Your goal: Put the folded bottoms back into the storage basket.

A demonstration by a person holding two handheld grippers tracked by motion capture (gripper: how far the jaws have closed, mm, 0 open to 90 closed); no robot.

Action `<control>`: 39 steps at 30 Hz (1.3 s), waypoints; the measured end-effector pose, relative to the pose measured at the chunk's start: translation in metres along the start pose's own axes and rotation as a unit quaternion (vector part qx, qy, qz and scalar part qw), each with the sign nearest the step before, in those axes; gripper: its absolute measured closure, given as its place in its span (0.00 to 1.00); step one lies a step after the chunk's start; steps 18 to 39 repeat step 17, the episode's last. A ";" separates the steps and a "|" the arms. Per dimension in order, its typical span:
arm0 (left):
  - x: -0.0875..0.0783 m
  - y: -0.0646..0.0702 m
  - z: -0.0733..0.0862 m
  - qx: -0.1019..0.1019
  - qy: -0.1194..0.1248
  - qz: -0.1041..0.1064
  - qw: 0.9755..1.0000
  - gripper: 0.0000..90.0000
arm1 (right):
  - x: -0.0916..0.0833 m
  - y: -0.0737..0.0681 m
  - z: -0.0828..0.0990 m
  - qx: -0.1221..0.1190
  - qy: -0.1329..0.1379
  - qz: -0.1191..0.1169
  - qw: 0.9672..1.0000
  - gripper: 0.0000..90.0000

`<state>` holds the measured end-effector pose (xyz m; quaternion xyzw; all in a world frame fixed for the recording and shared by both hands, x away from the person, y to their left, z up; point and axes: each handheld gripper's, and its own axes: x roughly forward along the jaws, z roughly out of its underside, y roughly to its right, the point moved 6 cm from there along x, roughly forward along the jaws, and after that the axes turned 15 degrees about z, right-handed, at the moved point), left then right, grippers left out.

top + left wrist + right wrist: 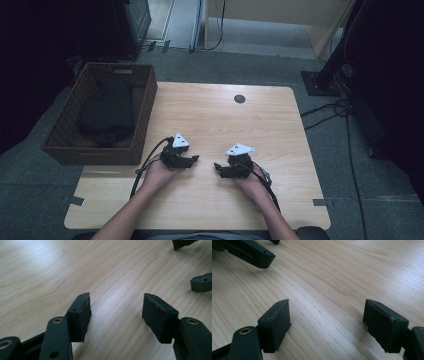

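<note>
Straining to read the dark bundle (107,110) in the wicker basket (65,137). Looking like folded black cloth, possibly, but blending into shadow in this dim light. Finding that basket at the far left corner of the tabletop (210,115), hanging partly past the edge, well apart from both hands. Losing the room on either side to near blackness. Losing both forearms at the bottom edge of the high view. Spotting a small dark round disc (239,98) near the far edge, too small to make out.

Now turning to the hands. Seeing the left hand (160,175) lying low on the wood, holding the left tongs (196,159) roughly level and pointing inward. Seeing the right hand (252,180) mirroring it, aiming the right tongs (217,167) back the other way, tips facing across a clear gap and not touching. Showing a grey three-cornered plate on top of each. Trailing a black cable back off the near side from each.

Riding along in the left gripper view: finding the pads (80,312) standing parted, released, with bare wood grain between them and nothing grasped. Catching the other tool's tips at the upper right, cropped by the frame. Getting the same story from the right gripper view: jaws spread wide, released, framing plain wood, with the opposite tool cropped at the upper left.
</note>
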<state>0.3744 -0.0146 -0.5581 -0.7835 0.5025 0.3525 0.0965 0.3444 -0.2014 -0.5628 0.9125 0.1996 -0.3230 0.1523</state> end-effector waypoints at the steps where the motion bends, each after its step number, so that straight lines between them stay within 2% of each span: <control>1: 0.000 0.000 0.000 0.002 -0.002 -0.006 1.000 0.42 | 0.000 0.000 0.000 0.000 0.000 0.000 1.000 0.24; 6: 0.000 0.001 0.001 0.001 -0.004 -0.001 1.000 0.37 | 0.000 0.000 0.000 -0.001 0.000 0.000 1.000 0.23; 11: 0.002 0.004 0.002 0.014 -0.013 -0.005 1.000 0.30 | 0.000 -0.001 0.000 -0.001 -0.001 0.001 1.000 0.22; 39: 0.002 0.003 0.002 0.011 -0.012 -0.007 1.000 0.30 | 0.000 -0.002 0.000 -0.001 -0.002 0.000 1.000 0.22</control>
